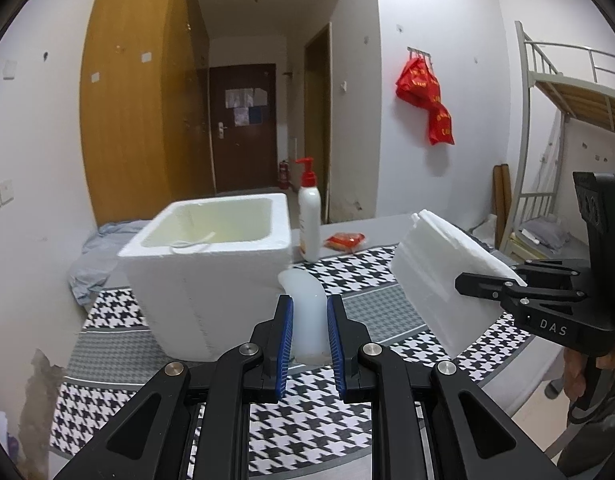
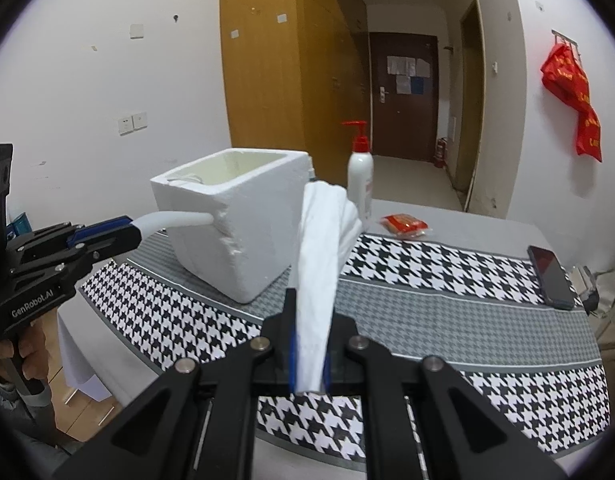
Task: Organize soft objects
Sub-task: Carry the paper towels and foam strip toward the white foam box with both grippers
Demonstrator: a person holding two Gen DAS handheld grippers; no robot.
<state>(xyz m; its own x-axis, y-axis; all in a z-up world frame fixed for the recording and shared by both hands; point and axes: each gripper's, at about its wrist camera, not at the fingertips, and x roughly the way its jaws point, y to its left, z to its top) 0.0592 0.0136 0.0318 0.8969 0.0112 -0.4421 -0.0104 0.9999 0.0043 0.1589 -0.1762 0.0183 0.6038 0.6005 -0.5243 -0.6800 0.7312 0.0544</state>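
Foam tube (image 1: 307, 312), white and bent, sits clenched between the left gripper (image 1: 309, 344) pads, held above the houndstooth cloth (image 1: 307, 432) beside the open foam box (image 1: 211, 264); the right gripper (image 2: 309, 344), angled downward, is clamped on a foam lid (image 2: 321, 264); only the right view shows a phone (image 2: 551, 276).

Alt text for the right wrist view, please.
The right hand-held gripper is shut on a white foam sheet above a houndstooth tablecloth. At left, the left hand-held gripper holds a white foam strip beside an open styrofoam box.
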